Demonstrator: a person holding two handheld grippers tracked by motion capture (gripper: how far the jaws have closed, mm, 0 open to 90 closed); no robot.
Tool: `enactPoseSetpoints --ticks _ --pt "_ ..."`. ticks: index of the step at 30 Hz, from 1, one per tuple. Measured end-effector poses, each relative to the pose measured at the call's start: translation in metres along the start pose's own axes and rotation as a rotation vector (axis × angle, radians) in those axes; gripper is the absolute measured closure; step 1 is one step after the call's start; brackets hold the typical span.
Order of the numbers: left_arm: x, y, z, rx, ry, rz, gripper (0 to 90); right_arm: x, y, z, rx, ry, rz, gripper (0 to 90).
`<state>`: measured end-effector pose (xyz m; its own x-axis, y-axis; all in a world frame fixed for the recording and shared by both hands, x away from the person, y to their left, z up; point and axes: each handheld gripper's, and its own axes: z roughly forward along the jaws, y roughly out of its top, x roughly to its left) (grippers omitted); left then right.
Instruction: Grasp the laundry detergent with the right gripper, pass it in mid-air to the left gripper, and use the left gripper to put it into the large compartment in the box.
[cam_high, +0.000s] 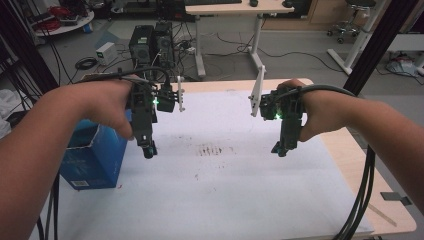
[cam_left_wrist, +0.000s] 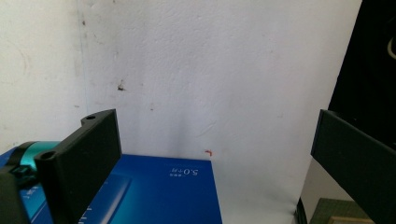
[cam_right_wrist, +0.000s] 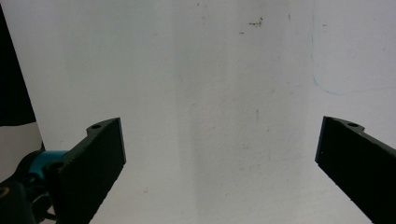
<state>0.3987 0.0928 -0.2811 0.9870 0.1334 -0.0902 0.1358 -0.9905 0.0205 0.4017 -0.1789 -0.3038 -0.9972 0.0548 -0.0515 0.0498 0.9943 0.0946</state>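
Jaws on your left gripper and right gripper stand spread, holding nothing, above the white sheet; the blue box sits just beside the left.

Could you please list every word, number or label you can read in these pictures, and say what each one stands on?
"5.0" followed by one or two small characters too blurred to read: white print, seen upside down, on the blue box in the left gripper view.
White label on the blue box's side in the high view: too small to read.
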Motion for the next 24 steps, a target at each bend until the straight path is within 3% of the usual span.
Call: enactPoseSetpoints --ticks 24 --pt "0.0001 0.0055 0.0012 0.001 -0.004 -0.011 1.6 -0.0014 -0.0028 0.0034 0.0 0.001 0.004 0.9"
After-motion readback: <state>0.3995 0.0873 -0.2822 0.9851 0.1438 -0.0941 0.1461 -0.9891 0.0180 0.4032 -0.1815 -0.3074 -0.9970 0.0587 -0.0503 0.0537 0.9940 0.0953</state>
